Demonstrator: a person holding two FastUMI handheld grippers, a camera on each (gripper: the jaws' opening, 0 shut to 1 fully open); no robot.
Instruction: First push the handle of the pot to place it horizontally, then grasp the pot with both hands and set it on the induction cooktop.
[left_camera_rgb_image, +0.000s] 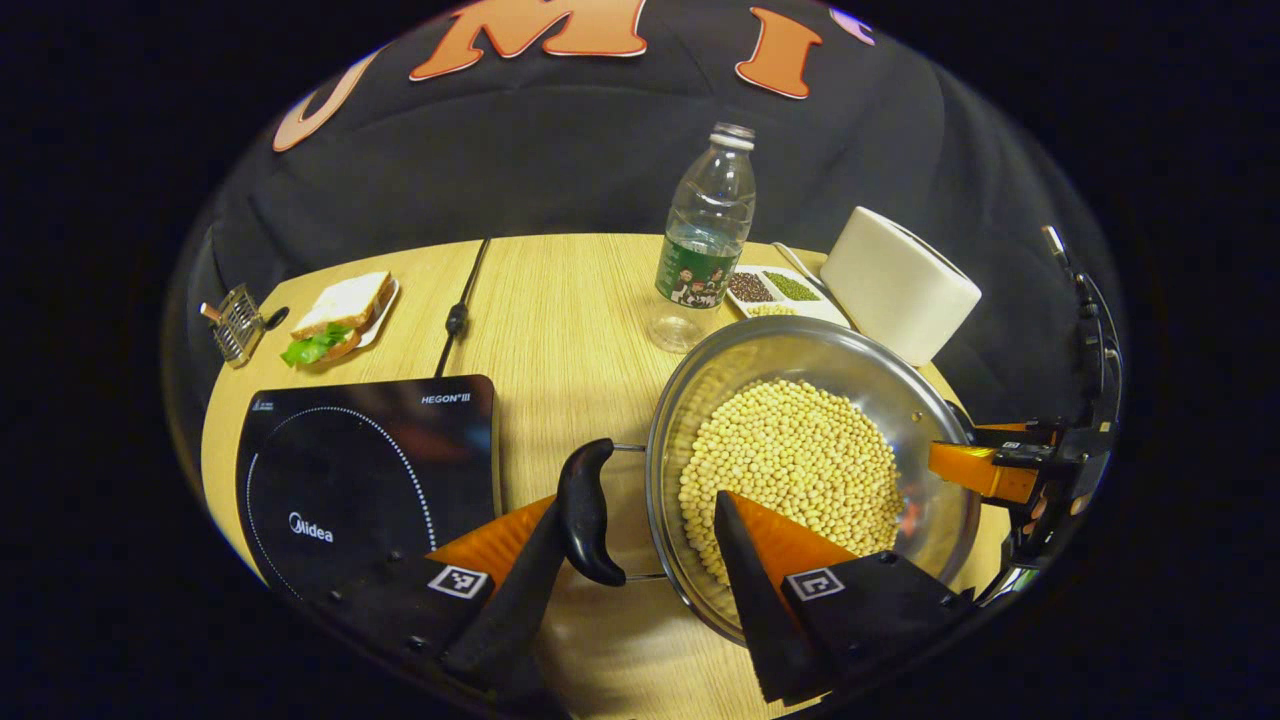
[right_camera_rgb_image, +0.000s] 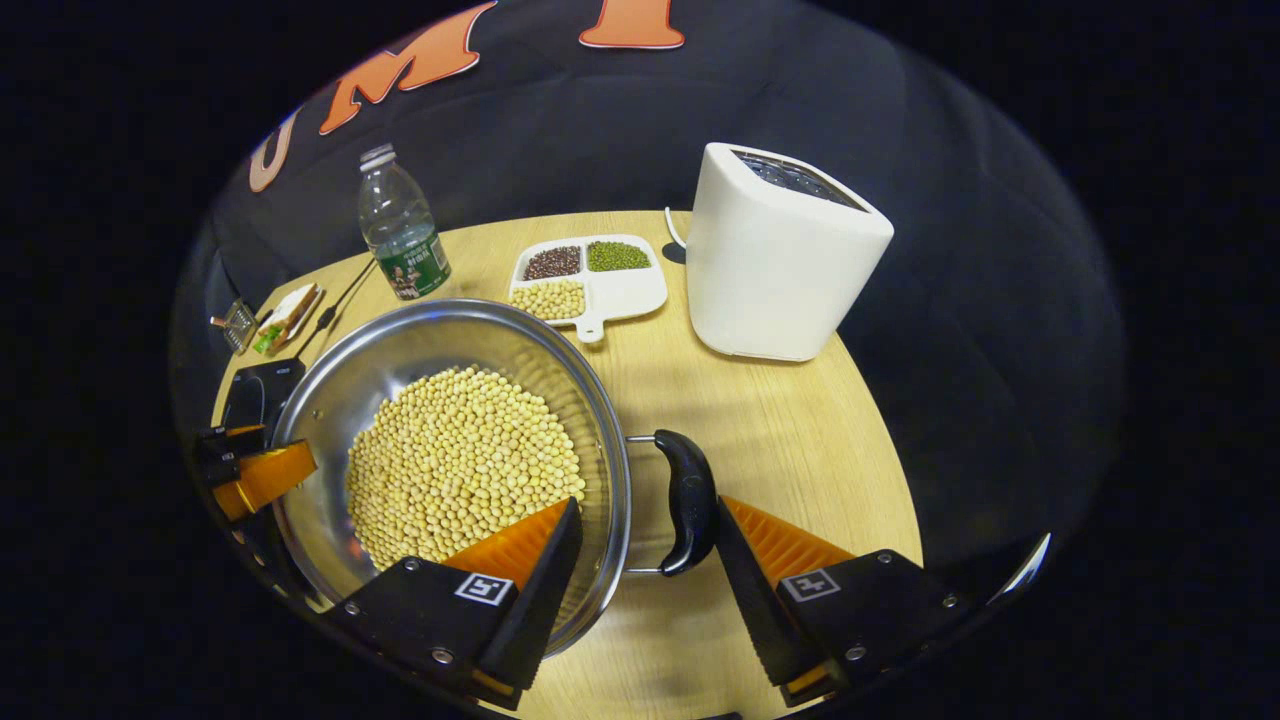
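Observation:
A steel pot (left_camera_rgb_image: 900, 400) holding yellow beans (left_camera_rgb_image: 790, 460) rests on the wooden table, right of the black induction cooktop (left_camera_rgb_image: 370, 470). My left gripper (left_camera_rgb_image: 640, 505) is open and straddles the pot's black side handle (left_camera_rgb_image: 588, 510): one finger lies outside against the handle, the other hangs inside over the beans. My right gripper (right_camera_rgb_image: 647, 505) is open likewise around the opposite black handle (right_camera_rgb_image: 685, 500), with one finger inside the pot (right_camera_rgb_image: 440, 340) and one outside. Each view shows the other gripper across the pot, the right gripper (left_camera_rgb_image: 990, 470) and the left gripper (right_camera_rgb_image: 250, 475). A corner of the cooktop (right_camera_rgb_image: 255, 390) peeks out behind the pot.
Behind the pot stand a clear bottle (left_camera_rgb_image: 705, 240), a divided dish of beans (right_camera_rgb_image: 590, 275) and a white appliance (right_camera_rgb_image: 780, 260). A sandwich on a plate (left_camera_rgb_image: 340, 315), a small metal rack (left_camera_rgb_image: 238, 322) and the cooktop's cable (left_camera_rgb_image: 458, 320) lie at the far left.

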